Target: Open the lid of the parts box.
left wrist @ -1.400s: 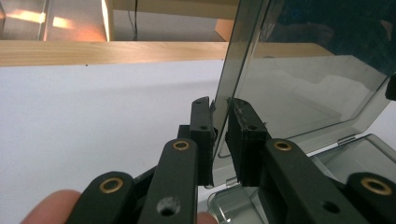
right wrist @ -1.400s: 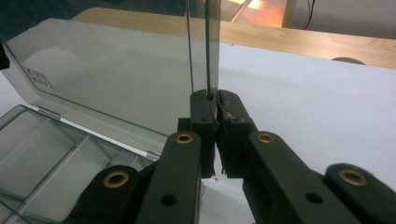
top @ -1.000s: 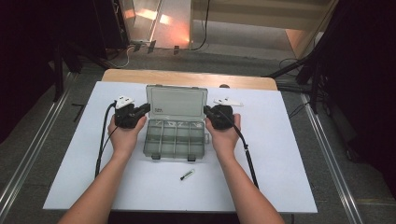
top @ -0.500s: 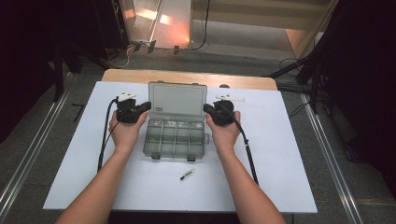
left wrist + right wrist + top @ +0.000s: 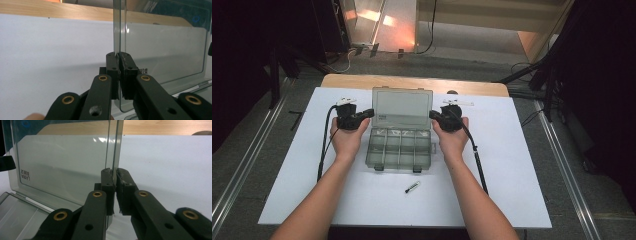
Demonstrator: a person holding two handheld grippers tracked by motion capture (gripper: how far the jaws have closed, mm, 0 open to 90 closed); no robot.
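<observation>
A clear grey compartment box (image 5: 399,147) sits mid-table with its lid (image 5: 402,107) standing open at the far side. My left gripper (image 5: 371,113) is shut on the lid's left edge. My right gripper (image 5: 432,115) is shut on its right edge. In the left gripper view the gripper (image 5: 119,56) pinches the thin edge of the lid (image 5: 162,50). The right gripper view has the gripper (image 5: 114,173) clamped the same way on the lid (image 5: 62,165), with the box's base (image 5: 15,212) at lower left.
A small dark stick (image 5: 412,187) lies on the white table top (image 5: 522,165) in front of the box. A wooden strip (image 5: 412,82) runs along the table's far edge. A cable trails back from each gripper beside the forearms.
Both hands have eased slightly toward the far side with the lid, whose top edge now sits a little higher in the picture. The box base and the stick have stayed put.
</observation>
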